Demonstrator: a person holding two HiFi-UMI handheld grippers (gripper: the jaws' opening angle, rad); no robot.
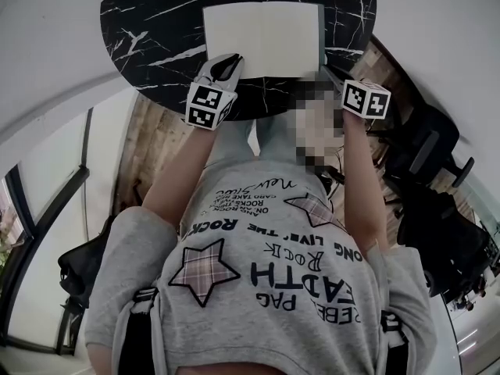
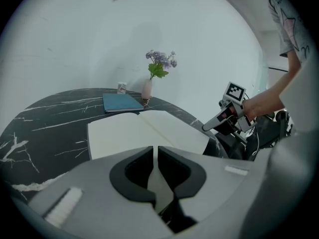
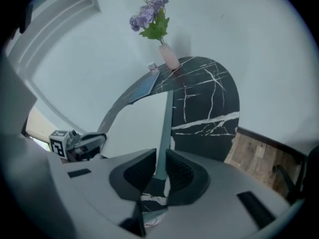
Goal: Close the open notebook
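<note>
Round black marble table (image 1: pixel 148 30): the open notebook (image 1: pixel 262 37) lies on it near your edge, pale pages up, with a blue book (image 2: pixel 119 102) and a small vase (image 2: pixel 146 89) of purple flowers beyond it. Your right gripper (image 3: pixel 160 158) has its fingers clamped on the notebook's right-hand edge, which shows edge-on as a thin strip between them. Your left gripper (image 2: pixel 155 151) sits at the near-left corner, fingers together to a slit; whether a page is pinched there cannot be told.

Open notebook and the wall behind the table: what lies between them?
A closed blue book lies on the table beyond the notebook, with a flower vase beside it; the left gripper view shows this.
</note>
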